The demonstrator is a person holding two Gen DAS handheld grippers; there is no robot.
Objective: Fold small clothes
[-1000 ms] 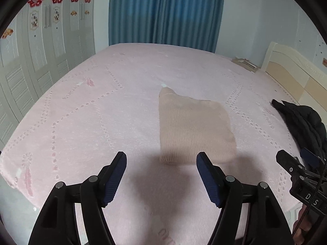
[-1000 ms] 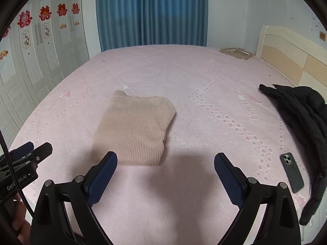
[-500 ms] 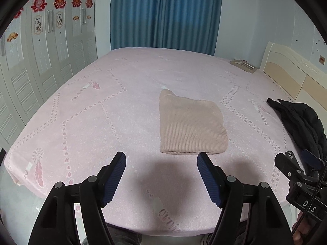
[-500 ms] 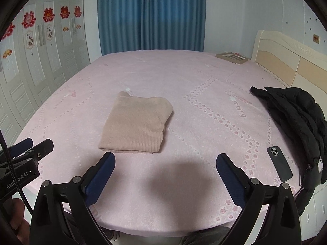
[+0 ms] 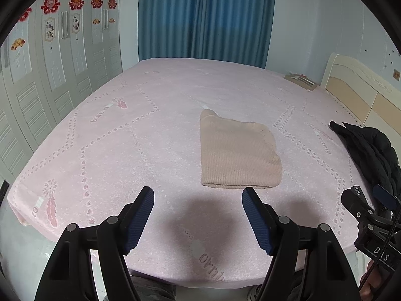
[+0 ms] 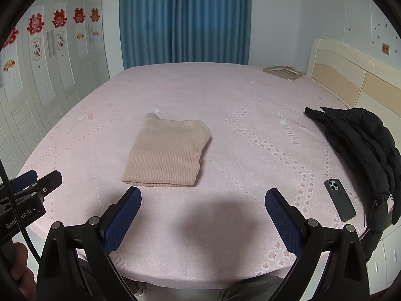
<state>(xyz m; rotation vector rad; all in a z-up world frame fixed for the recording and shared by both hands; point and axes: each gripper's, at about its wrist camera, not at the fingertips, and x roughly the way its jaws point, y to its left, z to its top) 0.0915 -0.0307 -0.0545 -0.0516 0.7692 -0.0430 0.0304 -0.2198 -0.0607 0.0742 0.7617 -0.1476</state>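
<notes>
A beige knit sweater (image 5: 238, 153) lies folded into a neat rectangle on the pink bed (image 5: 125, 145); it also shows in the right wrist view (image 6: 168, 150). My left gripper (image 5: 198, 198) is open and empty, held above the bed's near edge, short of the sweater. My right gripper (image 6: 203, 197) is open and empty, also back from the sweater, above the near edge. Each gripper shows at the side of the other's view: the right gripper (image 5: 371, 215) and the left gripper (image 6: 32, 188).
A black jacket (image 6: 363, 145) lies at the bed's right side by the headboard (image 6: 351, 75). A dark phone (image 6: 339, 199) lies near it. A flat box (image 6: 283, 71) sits at the far corner. White wardrobes (image 5: 37, 75) stand left, blue curtains (image 5: 205, 17) behind.
Both grippers have pulled back and up from the folded sweater, so more of the bed and its near edge shows. The sweater has not moved.
</notes>
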